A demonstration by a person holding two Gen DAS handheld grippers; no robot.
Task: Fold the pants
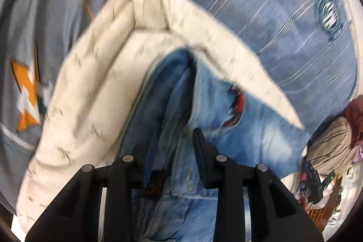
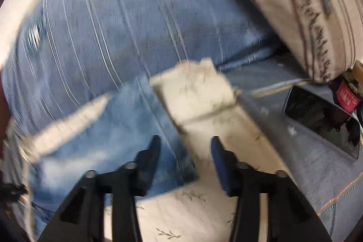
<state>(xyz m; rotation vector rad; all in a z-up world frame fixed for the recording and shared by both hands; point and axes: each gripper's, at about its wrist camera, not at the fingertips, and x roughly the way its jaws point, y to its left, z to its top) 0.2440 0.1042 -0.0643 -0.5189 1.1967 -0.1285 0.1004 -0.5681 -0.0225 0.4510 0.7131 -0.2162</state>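
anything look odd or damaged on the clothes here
Yes: the light blue denim jeans have a frayed rip showing red, just ahead of the left claw. The cream leaf-print fabric is knotted at its top, not flat.

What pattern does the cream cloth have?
Small grey-green leaf sprigs on the cream cloth, clearest in the right wrist view.

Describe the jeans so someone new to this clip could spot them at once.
Start from the blue striped bedcover that fills most of the view. On it lies a cream cloth with small leaf sprigs, and the jeans lie against it, in front of both grippers. They are the only faded, washed denim, with a reddish patch on one part.
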